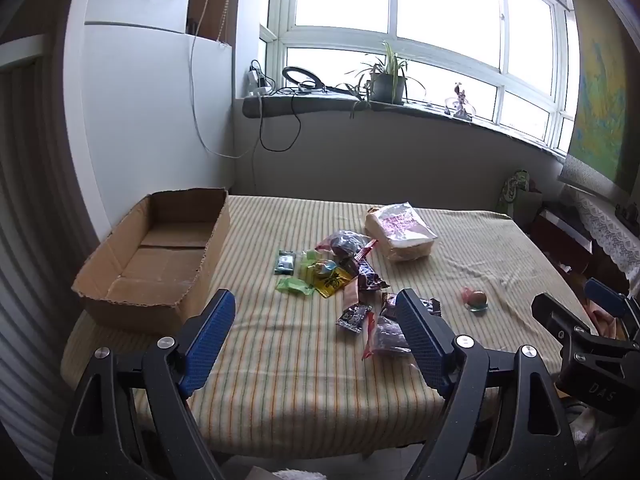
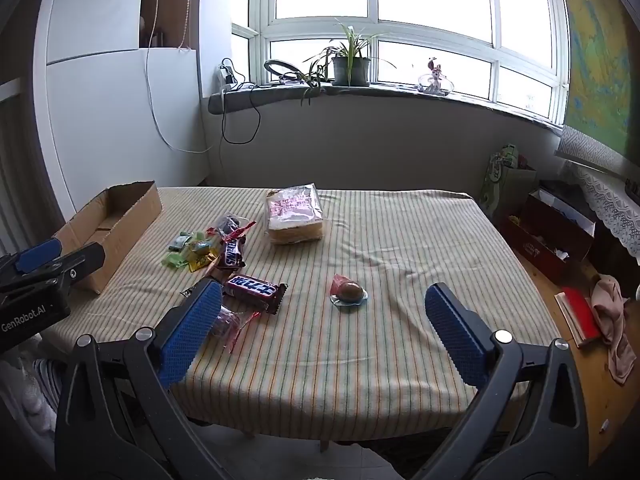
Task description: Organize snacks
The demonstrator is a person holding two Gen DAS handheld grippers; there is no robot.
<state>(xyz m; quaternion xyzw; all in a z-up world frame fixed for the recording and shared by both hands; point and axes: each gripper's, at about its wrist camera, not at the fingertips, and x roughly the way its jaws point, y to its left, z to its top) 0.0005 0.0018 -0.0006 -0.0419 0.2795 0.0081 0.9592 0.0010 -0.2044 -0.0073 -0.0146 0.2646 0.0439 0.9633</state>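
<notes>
While both tools are held above the near edge of the striped tablecloth, nothing is gripped by either. The left gripper is spread wide, its blue pads well apart, and only cloth is seen between them. Ahead of it and to its left, the open cardboard box is set near the table's corner. Just ahead of its right finger, a cluster of small snack packets is scattered, with dark wrappers lying nearest to that finger. Farther ahead, beyond the cluster, a bagged loaf of sliced bread is laid flat.

The right gripper is likewise opened wide and is held empty. Between its fingers and a little ahead, a round brown snack on a clear wrapper is seen alone on the cloth. A Snickers bar is found just beside the left finger's tip, and a clear packet with red edging is partly hidden behind that finger. Well ahead, a potted plant is stood on the windowsill.
</notes>
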